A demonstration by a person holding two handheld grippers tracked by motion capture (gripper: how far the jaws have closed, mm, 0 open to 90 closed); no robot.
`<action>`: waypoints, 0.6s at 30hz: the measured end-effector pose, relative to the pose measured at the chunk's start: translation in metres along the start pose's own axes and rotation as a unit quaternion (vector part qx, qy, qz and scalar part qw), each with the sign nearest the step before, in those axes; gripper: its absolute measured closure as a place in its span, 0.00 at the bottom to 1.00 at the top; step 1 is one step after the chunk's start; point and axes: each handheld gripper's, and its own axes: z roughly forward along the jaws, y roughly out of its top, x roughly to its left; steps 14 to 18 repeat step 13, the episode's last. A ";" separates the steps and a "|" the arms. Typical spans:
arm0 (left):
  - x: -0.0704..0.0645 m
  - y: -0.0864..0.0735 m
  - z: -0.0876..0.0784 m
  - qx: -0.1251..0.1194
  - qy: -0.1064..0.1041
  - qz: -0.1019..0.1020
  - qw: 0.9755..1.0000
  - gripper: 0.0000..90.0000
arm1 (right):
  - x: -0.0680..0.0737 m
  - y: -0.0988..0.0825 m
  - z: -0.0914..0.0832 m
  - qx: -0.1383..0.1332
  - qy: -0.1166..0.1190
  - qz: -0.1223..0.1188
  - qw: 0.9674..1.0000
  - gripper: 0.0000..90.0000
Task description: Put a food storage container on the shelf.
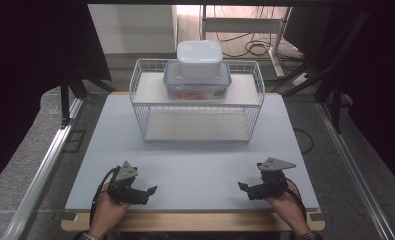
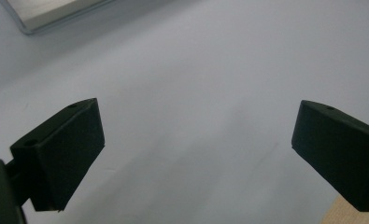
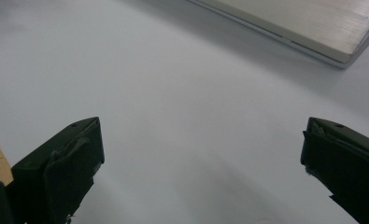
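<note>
Two grippers are resting low on the table (image 1: 195,170), one in each of the person's hands, and both are sitting near the front edge. The left gripper (image 1: 152,190) is lying at about 7 o'clock of the table's middle, its tips pointing toward 3 o'clock; in the left gripper view its two black jaws are standing wide apart over the bare pale surface, with nothing between them (image 2: 196,154). The right gripper (image 1: 241,186) is lying at about 5 o'clock, its tips pointing toward 9 o'clock, so the two are facing each other but are staying well apart; in the right gripper view its jaws are likewise spread wide and holding nothing (image 3: 201,163). Each is carrying one grey three-cornered plate on top, two plates in all. At 12 o'clock, toward the far edge of the table, one white wire rack (image 1: 144,107) is standing, well apart from both grippers. It is showing two levels: a lower shelf, bare, and an upper shelf bearing two boxes stacked one on the other. The lower box (image 1: 197,90) is clear with a blue-rimmed lid and something reddish inside that is too blurred to name. One white box (image 1: 199,59), smaller, is sitting upright on that lid. A metal edge of the rack's base is showing at 11 o'clock in the left gripper view and at 1 o'clock in the right gripper view.
</note>
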 end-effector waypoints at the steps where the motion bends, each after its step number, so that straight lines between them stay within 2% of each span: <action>1: 0.000 0.000 0.001 0.003 -0.003 0.000 1.000 0.03 | 0.000 -0.001 0.002 0.004 0.001 0.001 1.000 0.00; 9: -0.002 -0.002 0.009 0.030 -0.010 0.009 0.999 0.02 | 0.000 -0.009 0.012 0.031 0.013 0.006 0.999 0.00; 18: -0.003 -0.001 0.010 0.031 -0.012 0.012 0.999 0.02 | -0.001 -0.008 0.012 0.030 0.009 0.005 0.999 0.00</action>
